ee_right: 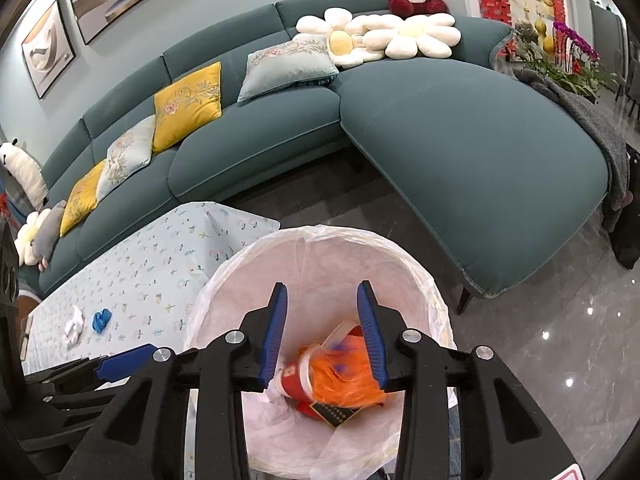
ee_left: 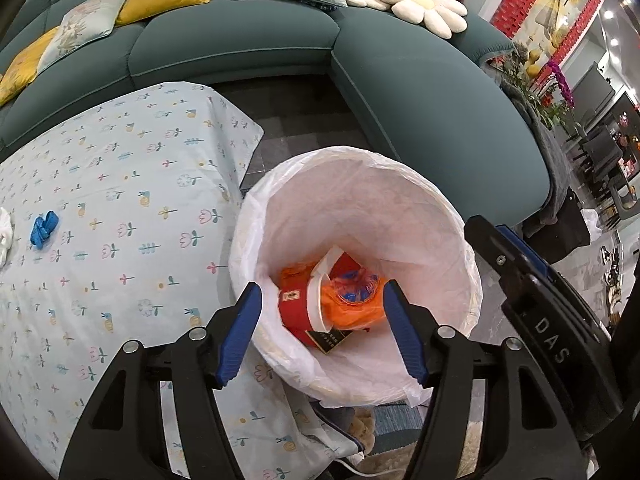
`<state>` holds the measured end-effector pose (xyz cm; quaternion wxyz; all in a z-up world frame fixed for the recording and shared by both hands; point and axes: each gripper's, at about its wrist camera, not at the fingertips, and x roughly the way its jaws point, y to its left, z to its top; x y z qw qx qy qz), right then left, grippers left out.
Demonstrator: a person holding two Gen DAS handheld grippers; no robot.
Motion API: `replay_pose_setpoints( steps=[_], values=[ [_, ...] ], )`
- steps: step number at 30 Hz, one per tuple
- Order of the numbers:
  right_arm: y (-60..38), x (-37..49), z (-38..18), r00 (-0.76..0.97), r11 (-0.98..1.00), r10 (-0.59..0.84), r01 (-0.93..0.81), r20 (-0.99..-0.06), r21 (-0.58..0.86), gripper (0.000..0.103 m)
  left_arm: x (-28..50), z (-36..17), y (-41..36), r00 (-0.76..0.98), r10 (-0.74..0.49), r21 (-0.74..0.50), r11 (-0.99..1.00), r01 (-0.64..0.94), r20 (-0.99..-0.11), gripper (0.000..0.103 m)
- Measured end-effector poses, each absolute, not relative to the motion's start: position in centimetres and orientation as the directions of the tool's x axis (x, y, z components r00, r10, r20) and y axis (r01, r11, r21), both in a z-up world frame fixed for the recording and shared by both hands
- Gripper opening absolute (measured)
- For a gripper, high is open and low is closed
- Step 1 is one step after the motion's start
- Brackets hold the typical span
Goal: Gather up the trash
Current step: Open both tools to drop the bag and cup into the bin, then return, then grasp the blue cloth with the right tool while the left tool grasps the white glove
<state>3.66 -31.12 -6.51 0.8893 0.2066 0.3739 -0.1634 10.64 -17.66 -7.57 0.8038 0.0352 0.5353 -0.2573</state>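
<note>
A white-lined trash bin [ee_left: 460,248] [ee_right: 436,304] stands beside the cloth-covered table [ee_left: 120,184] [ee_right: 160,272]. Inside lie a red paper cup [ee_left: 298,308] [ee_right: 294,380], an orange plastic bag [ee_left: 352,304] [ee_right: 344,380] and a dark packet [ee_left: 328,340] [ee_right: 334,414]. My left gripper [ee_left: 322,292] is open and empty above the bin. My right gripper [ee_right: 322,292] is open and empty over the bin too. On the table lie a blue crumpled piece [ee_left: 44,229] [ee_right: 102,319] and a white crumpled tissue [ee_left: 4,232] [ee_right: 74,327].
A teal L-shaped sofa [ee_left: 420,96] [ee_right: 460,144] with cushions curves behind the table and bin. The right gripper's body [ee_left: 540,304] shows at the right of the left wrist view; the left gripper's body [ee_right: 80,372] shows at the left of the right wrist view. Glossy grey floor [ee_right: 560,344] lies to the right.
</note>
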Motion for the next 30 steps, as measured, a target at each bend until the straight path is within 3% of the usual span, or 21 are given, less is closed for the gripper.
replay_pose_setpoints(
  steps=[5, 8, 17, 30],
  values=[
    [-29.6, 4.0, -5.5, 0.677, 0.874, -0.13, 0.423, -0.724, 0.239, 0.042, 10.7, -7.1, -15.3, 0.322, -0.368, -0.213, 0.879, 0.427, -0.873, 0.07],
    [-28.0, 4.5, -4.8, 0.681, 0.89, -0.118, 0.395, -0.723, 0.226, 0.045, 10.9, -6.9, -12.8, 0.351, -0.35, -0.206, 0.899, 0.386, -0.869, 0.079],
    [-18.7, 8.0, -3.0, 0.695, 0.948, -0.024, 0.244, -0.718, 0.204, 0.054, 12.9, -7.0, -0.7, 0.433, -0.25, -0.196, 0.966, 0.167, -0.866, 0.086],
    [-3.7, 14.6, -5.4, 0.624, 0.982, 0.129, 0.03, -0.771, 0.188, 0.054, 17.6, -8.5, 16.7, 0.486, -0.072, -0.139, 0.985, -0.103, -0.871, 0.093]
  ],
)
